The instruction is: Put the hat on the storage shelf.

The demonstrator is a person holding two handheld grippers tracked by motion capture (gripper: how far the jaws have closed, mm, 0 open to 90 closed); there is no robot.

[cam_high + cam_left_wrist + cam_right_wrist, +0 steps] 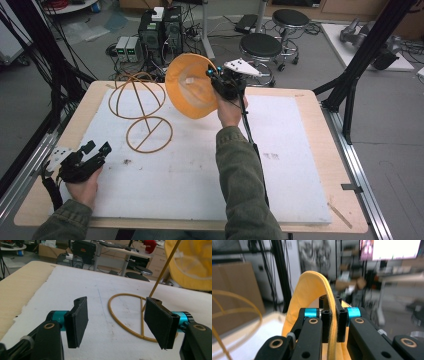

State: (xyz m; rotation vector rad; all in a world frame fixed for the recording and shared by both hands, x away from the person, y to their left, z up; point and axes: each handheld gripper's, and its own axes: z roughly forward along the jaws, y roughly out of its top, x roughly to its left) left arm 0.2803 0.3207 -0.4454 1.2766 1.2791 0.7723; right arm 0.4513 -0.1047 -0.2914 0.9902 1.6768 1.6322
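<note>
High view and both gripper views of a hat being carried toward a wire stand. The right gripper [220, 82] is clamped on the brim of a yellow hat [192, 92], its jaws closed tight with only the fabric edge between them (the right gripper view looks straight along that pinched rim [333, 322]). The hat hangs in the air above the far middle of the white mat [280, 150], tilted so that its hollow crown faces the camera, just right of the wire hat stand [140, 112]. The stand rests on the mat at far left: a domed cage of thin yellow rod above a flat ring base [130, 315]. The left gripper [92, 152] rests at the near left of the mat with its jaws standing wide apart and nothing between them; its view looks across the ring base toward the hat [192, 265].

The step in hand appears to be setting the hat over the dome. To do it well, the crown opening should probably be turned downward and centred over the cage before lowering, since the stand looks light and a sideways nudge from the brim could tip it. The idle left gripper could steady the ring base. The grip is best kept until the crown seats evenly.
</note>
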